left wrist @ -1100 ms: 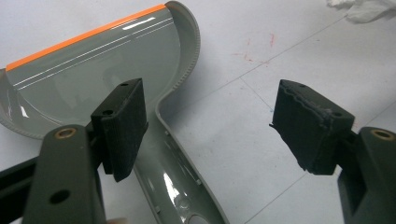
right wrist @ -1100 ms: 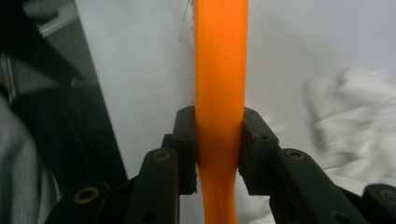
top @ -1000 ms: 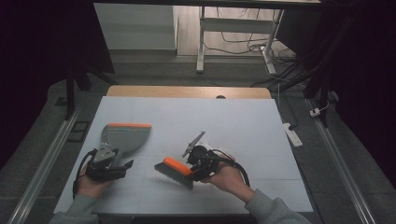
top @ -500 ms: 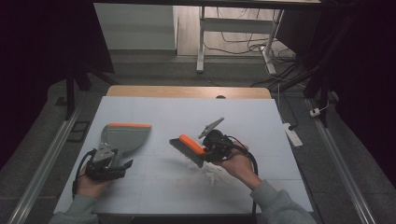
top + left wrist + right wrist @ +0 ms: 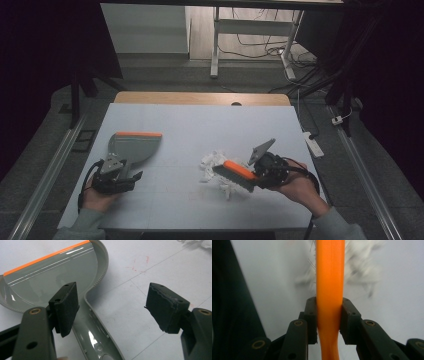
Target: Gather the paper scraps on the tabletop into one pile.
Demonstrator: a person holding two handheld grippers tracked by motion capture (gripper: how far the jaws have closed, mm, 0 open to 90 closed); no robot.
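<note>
The sweeping looks barely begun: the right hand-held gripper [image 5: 256, 176], clamped on the orange brush [image 5: 235, 175], stands by the white paper scraps [image 5: 216, 167] mid-surface, while the left hand-held gripper [image 5: 116, 175], jaws apart, straddles the dustpan [image 5: 135, 147] handle near the left edge.

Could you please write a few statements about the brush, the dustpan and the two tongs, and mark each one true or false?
1. The right tongs are clamped on the orange handle of the brush. True.
2. The left tongs are shut on the dustpan. False: their jaws stand apart, with the dustpan's handle lying between them, ungripped.
3. The white paper scraps lie inside the dustpan. False: they lie on the white table by the brush, well away from the dustpan.
4. The dustpan's orange lip points toward the far side of the table. True.
5. The brush is in the person's left hand. False: the right hand carries it.
</note>
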